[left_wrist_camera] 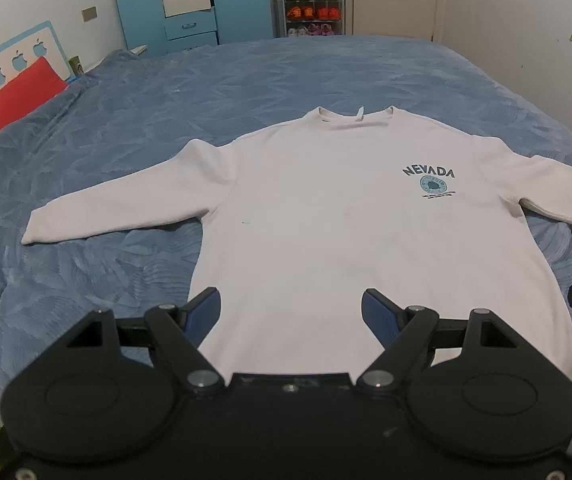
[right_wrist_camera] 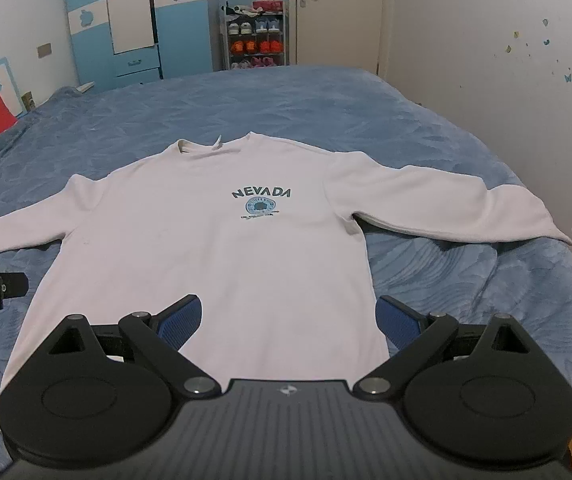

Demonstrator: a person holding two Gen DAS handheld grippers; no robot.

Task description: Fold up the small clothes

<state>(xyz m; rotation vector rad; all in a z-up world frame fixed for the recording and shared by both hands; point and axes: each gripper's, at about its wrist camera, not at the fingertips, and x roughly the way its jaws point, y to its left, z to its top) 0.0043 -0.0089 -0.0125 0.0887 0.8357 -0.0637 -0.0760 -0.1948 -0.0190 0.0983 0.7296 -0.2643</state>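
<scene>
1. Left wrist view: the left gripper [left_wrist_camera: 290, 308] hovers over the hem, fingers spread wide, gripping nothing.
2. The white sweatshirt [left_wrist_camera: 326, 216] lies flat on the blue bedspread [left_wrist_camera: 246, 76], collar at 12 o'clock, sleeves at 9 and 3.
3. The right gripper [right_wrist_camera: 288, 314] is likewise spread and empty, apparently just above the fabric.

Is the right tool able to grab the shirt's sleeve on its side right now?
Probably yes. The right tool is open over the hem of the white shirt, and that sleeve lies flat and spread on the blue bedspread with nothing on it or in between.
</scene>
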